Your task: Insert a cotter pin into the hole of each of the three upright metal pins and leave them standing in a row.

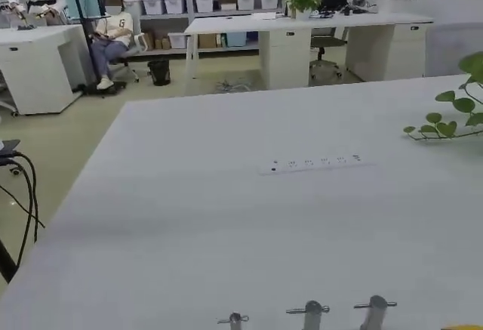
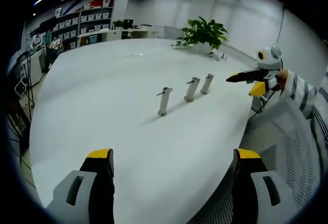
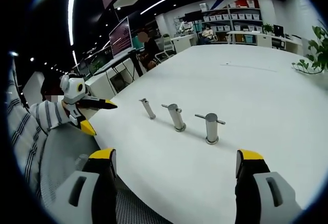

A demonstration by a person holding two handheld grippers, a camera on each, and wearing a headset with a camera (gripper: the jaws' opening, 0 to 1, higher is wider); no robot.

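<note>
Three upright metal pins stand in a row near the white table's front edge (image 1: 234, 319) (image 1: 309, 312) (image 1: 375, 307). A thin cotter pin crosses the top of each. From the left gripper view the row runs away to the right (image 2: 164, 101) (image 2: 191, 89) (image 2: 207, 83). In the right gripper view it runs to the left (image 3: 211, 127) (image 3: 177, 117) (image 3: 148, 108). My left gripper (image 2: 174, 157) is open and holds nothing, well short of the row. My right gripper (image 3: 176, 157) is also open and holds nothing. Each gripper shows off the table's edge in the other's view (image 2: 251, 76) (image 3: 88, 107).
A white power strip (image 1: 313, 164) lies at mid-table. A leafy plant (image 1: 453, 111) (image 2: 205, 32) sits at the table's right edge. Cables (image 1: 23, 194) hang off to the left. Desks, shelves with bins and seated people (image 1: 113, 35) are far behind.
</note>
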